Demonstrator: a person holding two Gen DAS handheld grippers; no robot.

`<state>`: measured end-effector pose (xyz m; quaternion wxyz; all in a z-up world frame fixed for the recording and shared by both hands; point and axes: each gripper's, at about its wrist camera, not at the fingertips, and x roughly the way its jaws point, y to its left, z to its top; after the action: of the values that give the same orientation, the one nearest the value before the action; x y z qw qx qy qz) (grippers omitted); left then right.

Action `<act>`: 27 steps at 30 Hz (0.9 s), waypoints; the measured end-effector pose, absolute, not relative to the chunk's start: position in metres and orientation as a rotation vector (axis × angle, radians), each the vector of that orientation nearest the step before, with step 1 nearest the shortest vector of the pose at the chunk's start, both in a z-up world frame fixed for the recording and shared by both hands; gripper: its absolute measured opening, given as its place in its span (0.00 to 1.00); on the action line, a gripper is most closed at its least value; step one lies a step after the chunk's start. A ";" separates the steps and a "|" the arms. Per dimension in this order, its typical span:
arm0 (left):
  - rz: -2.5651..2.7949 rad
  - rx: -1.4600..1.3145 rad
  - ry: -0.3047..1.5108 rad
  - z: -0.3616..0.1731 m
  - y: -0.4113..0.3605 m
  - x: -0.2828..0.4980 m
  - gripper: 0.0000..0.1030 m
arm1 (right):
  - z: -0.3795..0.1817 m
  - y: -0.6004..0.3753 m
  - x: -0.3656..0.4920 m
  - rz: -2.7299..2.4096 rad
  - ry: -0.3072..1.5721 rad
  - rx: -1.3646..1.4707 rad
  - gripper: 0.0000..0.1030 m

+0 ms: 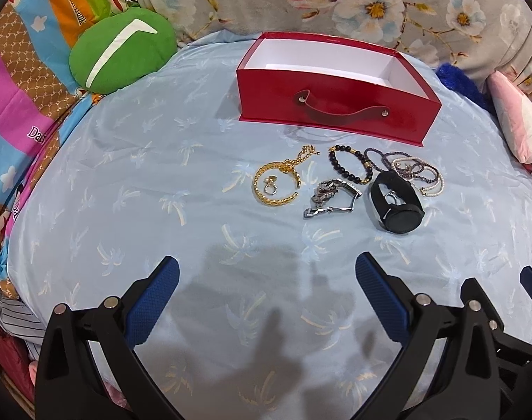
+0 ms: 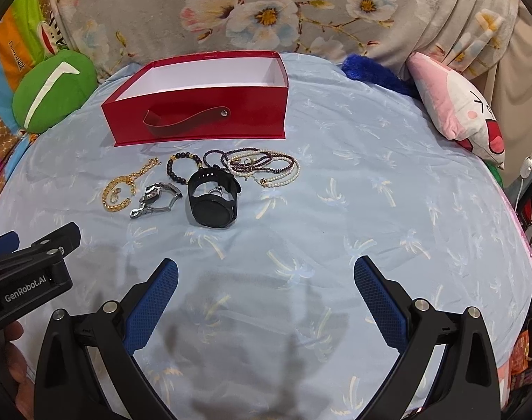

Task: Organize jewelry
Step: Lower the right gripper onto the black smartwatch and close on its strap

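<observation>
An open red box (image 1: 335, 105) (image 2: 199, 119) with a white inside stands empty on the light blue bed sheet. In front of it lie a gold chain bracelet (image 1: 278, 178) (image 2: 120, 189) around a small ring, a silver watch (image 1: 330, 197) (image 2: 157, 197), a black bead bracelet (image 1: 349, 168) (image 2: 180, 168), a black smartwatch (image 1: 397, 206) (image 2: 211, 199), and pearl and dark bead strands (image 1: 419, 171) (image 2: 266, 166). My left gripper (image 1: 267, 273) is open and empty, short of the jewelry. My right gripper (image 2: 266, 273) is open and empty, near the smartwatch's right.
A green cushion (image 1: 122, 50) (image 2: 52, 89) lies at the back left, a pink plush pillow (image 2: 458, 105) and blue furry item (image 2: 374, 70) at the back right. A floral blanket (image 2: 266, 7) runs behind the box. Colourful bedding (image 1: 21, 87) lies left.
</observation>
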<state>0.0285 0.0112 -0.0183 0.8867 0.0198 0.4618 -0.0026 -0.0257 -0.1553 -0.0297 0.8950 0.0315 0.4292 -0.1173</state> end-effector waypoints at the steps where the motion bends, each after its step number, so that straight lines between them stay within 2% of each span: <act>1: -0.005 0.042 0.962 -0.019 0.011 0.030 0.96 | -0.030 -0.156 -0.024 -0.243 0.892 0.066 0.95; 16: 0.058 0.042 0.990 -0.041 0.037 0.062 0.96 | -0.060 -0.154 0.004 -0.124 0.912 0.055 0.95; 19: 0.088 0.043 0.997 -0.047 0.048 0.073 0.96 | -0.068 -0.149 0.016 -0.100 0.929 0.040 0.88; 24: 0.120 0.030 1.028 -0.059 0.065 0.090 0.96 | -0.080 -0.138 0.040 -0.031 0.951 0.027 0.67; 27: 0.121 0.009 1.042 -0.064 0.072 0.098 0.96 | -0.082 -0.130 0.053 0.000 0.934 -0.009 0.63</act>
<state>0.0982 0.0725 -0.0645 0.8656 0.0045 0.4974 0.0578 0.0527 -0.1305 -0.0820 0.8930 -0.0043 0.4501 -0.0002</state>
